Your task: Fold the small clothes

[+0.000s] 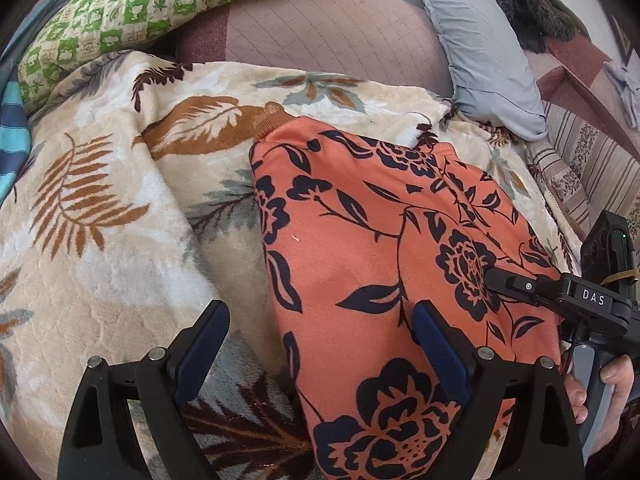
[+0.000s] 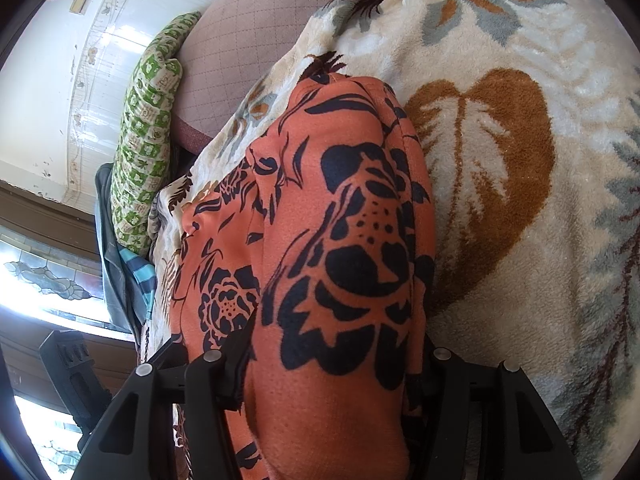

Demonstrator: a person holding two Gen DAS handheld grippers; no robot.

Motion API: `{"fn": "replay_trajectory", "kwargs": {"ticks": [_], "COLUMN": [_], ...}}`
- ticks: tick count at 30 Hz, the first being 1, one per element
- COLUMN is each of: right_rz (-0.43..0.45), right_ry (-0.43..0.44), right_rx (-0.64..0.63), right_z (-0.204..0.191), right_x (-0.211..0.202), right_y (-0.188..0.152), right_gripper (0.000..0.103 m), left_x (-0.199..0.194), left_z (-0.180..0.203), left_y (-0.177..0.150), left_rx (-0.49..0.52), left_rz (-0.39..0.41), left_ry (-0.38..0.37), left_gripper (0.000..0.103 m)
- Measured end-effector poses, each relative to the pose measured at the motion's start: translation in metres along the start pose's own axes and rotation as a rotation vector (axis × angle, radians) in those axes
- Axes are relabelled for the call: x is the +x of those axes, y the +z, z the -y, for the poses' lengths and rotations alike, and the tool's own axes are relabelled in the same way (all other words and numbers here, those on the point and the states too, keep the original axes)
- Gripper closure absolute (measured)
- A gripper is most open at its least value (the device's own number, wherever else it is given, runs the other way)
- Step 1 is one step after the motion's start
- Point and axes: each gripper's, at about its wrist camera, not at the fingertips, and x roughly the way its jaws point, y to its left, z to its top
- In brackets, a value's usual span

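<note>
On the bed, a cream leaf-print blanket [image 1: 120,208] forms the work surface, with a green checked pillow [image 1: 132,12] and a pale blue pillow [image 1: 484,60] at its far edge. The task item, an orange garment with a dark floral print [image 1: 360,240], lies on the blanket, running from its ribbed cuff [image 1: 272,118] at the far end down towards both grippers.

Right gripper [image 2: 328,364]: a thick roll of the garment fills the space between its jaws, which stand about half open. The fingertips are hidden by cloth, so whether the pads actually press cannot be told; the fabric bulges upward between them, which suggests a bunched hold rather than a clean pinch. In the left wrist view its tip rests on the garment's right side, and the person's hand [image 1: 608,392] grips the handle.

Left gripper [image 1: 320,328]: the jaws are wide open and hold nothing. The right finger's blue pad [image 1: 436,344] lies over the garment; the left finger is over bare blanket, so the garment's left edge runs between them.

Procedure, judged from this layout:
1. Keep the right gripper steady as the anchor.
2. Lower the left gripper so its pads straddle the left edge, then close on a single layer stack.
3. Carry both sides together so the fold line stays straight.
4. Avoid catching blanket pile with the garment.
</note>
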Motion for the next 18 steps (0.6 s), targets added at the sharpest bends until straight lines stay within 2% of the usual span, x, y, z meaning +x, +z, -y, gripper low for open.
{"fn": "replay_trajectory", "kwargs": {"ticks": [18], "right_rz": [0.004], "right_ry": [0.004], "right_rx": [0.003], "right_z": [-0.001], "right_x": [0.000], "right_y": [0.001], "right_gripper": [0.042], "left_x": [0.012], "left_z": [0.008], "left_y": [0.000], "left_rx": [-0.007], "left_rz": [-0.004], "left_ry": [-0.032], "left_gripper": [0.010]}}
